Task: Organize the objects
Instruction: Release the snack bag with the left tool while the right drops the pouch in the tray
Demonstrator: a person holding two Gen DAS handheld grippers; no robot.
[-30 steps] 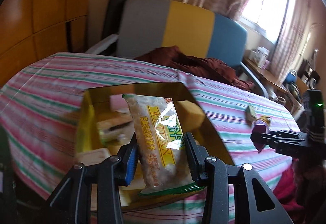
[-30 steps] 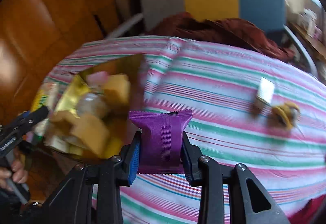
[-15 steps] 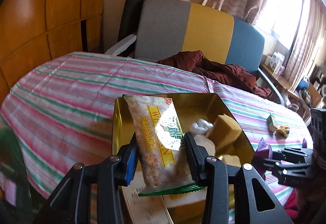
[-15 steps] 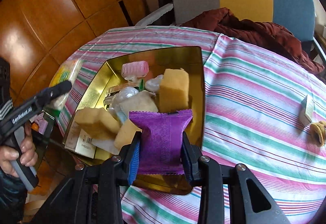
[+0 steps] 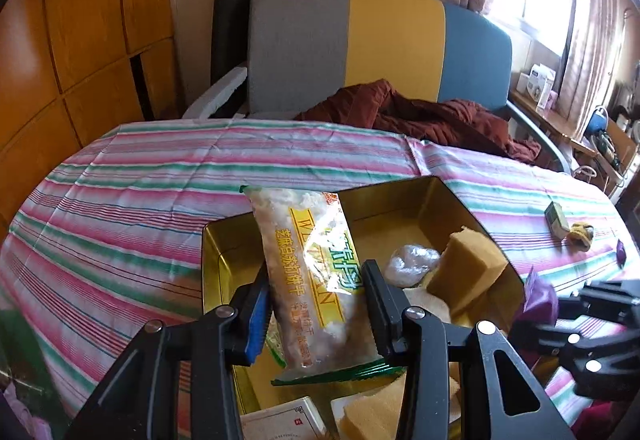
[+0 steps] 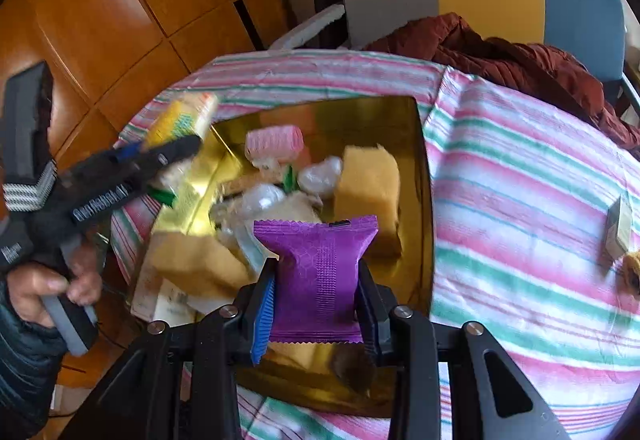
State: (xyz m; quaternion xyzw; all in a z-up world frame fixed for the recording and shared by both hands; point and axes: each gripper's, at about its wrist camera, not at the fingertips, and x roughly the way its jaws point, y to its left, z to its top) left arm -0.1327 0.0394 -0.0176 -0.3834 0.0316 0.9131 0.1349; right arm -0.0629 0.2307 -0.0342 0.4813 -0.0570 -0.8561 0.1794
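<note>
My left gripper (image 5: 316, 304) is shut on a clear biscuit packet with yellow lettering (image 5: 308, 272), held above the near left part of a gold tin box (image 5: 400, 195). My right gripper (image 6: 318, 300) is shut on a purple snack packet (image 6: 320, 272), held over the near edge of the same gold tin box (image 6: 422, 143). The box holds yellow sponges (image 6: 368, 183), a pink roll (image 6: 276, 141), clear wrapped items (image 5: 412, 260) and a white carton (image 5: 288, 420). The left gripper with its packet shows in the right wrist view (image 6: 176, 151).
The box sits on a round table with a pink and green striped cloth (image 5: 160, 175). A small green box (image 5: 556, 217) and a yellow object (image 5: 580, 234) lie at the right. A grey, yellow and blue chair (image 5: 380, 47) with a dark red garment (image 5: 420, 115) stands behind. Wood panelling is at the left.
Both grippers moved in over the gold box with their packets. The right gripper came left from the open cloth to the box's near edge. Both stayed shut.
</note>
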